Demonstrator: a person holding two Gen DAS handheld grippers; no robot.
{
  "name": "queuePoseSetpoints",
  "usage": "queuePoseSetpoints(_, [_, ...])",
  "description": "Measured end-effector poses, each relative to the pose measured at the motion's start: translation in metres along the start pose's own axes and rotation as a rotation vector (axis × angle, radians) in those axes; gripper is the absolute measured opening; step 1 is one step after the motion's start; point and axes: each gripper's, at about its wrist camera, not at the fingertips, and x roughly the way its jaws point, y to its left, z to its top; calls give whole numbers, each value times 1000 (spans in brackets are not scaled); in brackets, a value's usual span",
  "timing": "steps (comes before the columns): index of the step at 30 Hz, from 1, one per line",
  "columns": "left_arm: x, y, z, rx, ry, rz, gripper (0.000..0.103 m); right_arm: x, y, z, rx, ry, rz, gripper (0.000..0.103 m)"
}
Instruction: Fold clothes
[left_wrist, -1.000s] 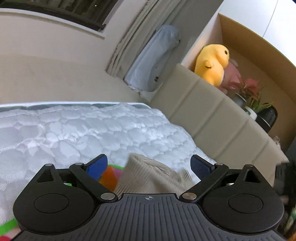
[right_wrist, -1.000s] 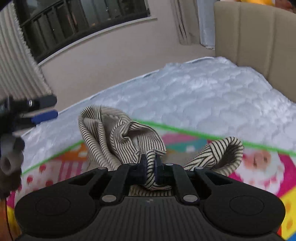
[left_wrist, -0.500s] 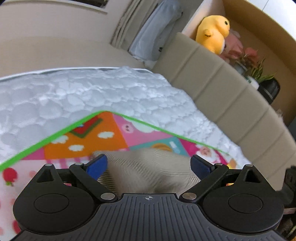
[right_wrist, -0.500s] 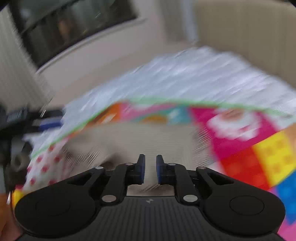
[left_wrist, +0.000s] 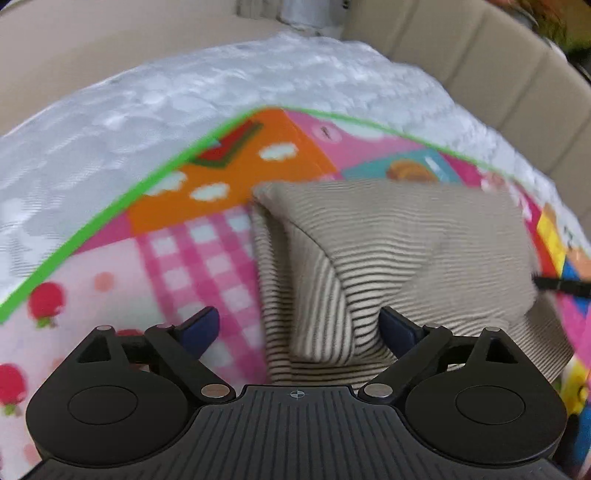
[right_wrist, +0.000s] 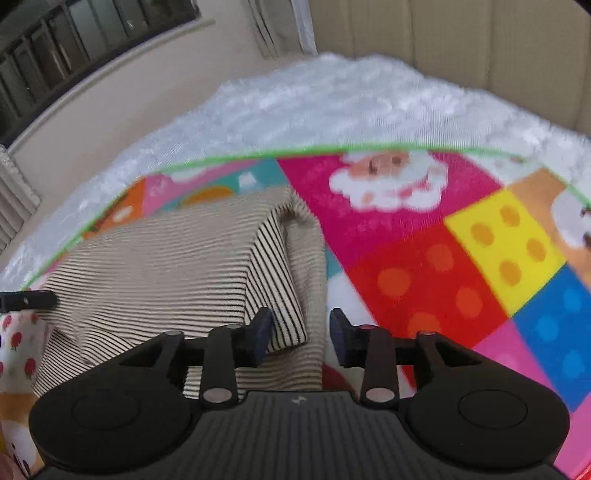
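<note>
A beige, black-striped garment (left_wrist: 406, 236) lies folded on a colourful play mat (left_wrist: 192, 258). My left gripper (left_wrist: 299, 325) hangs open and wide over the garment's near left edge, with a raised fold between its blue pads. In the right wrist view the same garment (right_wrist: 166, 251) fills the left half of the mat (right_wrist: 424, 277). My right gripper (right_wrist: 301, 332) is opening. The garment's near right corner lies loose between its pads, which do not press on it. Each view shows a black fingertip of the other gripper at its edge.
The mat lies on a white quilted mattress (left_wrist: 147, 92). A beige padded headboard (right_wrist: 443, 44) stands behind it. A wall and a dark window (right_wrist: 74, 29) are at the far left. Bare mat stretches right of the garment.
My right gripper was shut on the bunched garment held in the air; it has let go and its jaws have parted. The garment now lies flat and folded. Both grippers tipped down towards the mat.
</note>
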Motion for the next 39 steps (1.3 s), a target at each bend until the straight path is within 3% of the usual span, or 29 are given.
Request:
queuePoseSetpoints(3, [-23,1,7,-72,-55,-67,96,-14,4,6,10,-73,72,58])
queuePoseSetpoints(6, [-26,-3,7,-149,-61,-166,96,-3,11,7,20,-82,91,61])
queuePoseSetpoints(14, [5,-31,-5,-46,-28,-127,96,30,35,-4,-69,-93,26,68])
queuePoseSetpoints(20, [18,-28,-9,-37,-21,-136,96,52,26,-6,-24,-43,47,71])
queuePoseSetpoints(21, [20,-28,-9,-39,-22,-140,96,52,27,-6,-29,-46,49,70])
queuePoseSetpoints(23, [21,-29,-12,-32,-27,-156,96,48,36,-4,-87,-49,37,55])
queuePoseSetpoints(25, [21,-33,-13,-17,-35,-175,87,41,41,-2,-125,-57,33,24])
queuePoseSetpoints(26, [20,-34,-14,-15,-40,-181,80,35,42,-1,-134,-64,36,20])
queuePoseSetpoints(27, [18,-33,-13,-23,-47,-180,74,26,42,2,-121,-75,52,18])
queuePoseSetpoints(29, [13,-31,-13,-40,-61,-178,43,7,42,5,-95,-102,88,18])
queuePoseSetpoints(35, [-38,-25,-11,-79,-160,-243,39,-39,51,0,-102,-145,127,18])
queuePoseSetpoints(39, [-54,-27,-24,-125,-151,-296,39,-41,42,-13,-76,-123,94,18])
